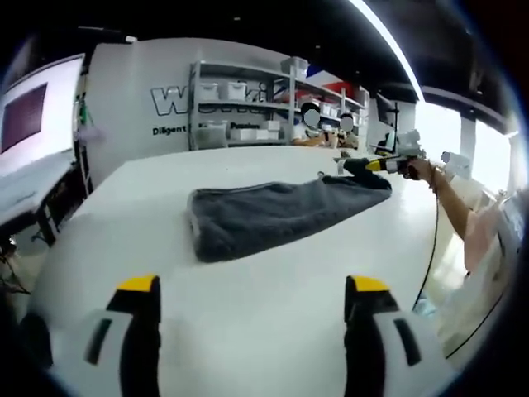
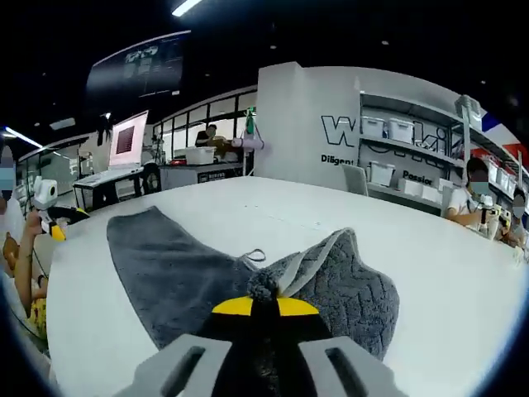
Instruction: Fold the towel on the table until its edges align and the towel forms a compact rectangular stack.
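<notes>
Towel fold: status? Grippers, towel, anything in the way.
Left gripper open, off the towel. Right gripper shut on a towel corner, lifted. Towel partly folded, edges not aligned. Table unobstructed around it.

Left hand-held gripper (image 1: 252, 318): white body, black jaws, yellow tips. Right hand-held gripper (image 2: 264, 308): same colours, black cable (image 1: 431, 240) trailing. Person: pale pink sleeve (image 1: 483, 236).
</notes>
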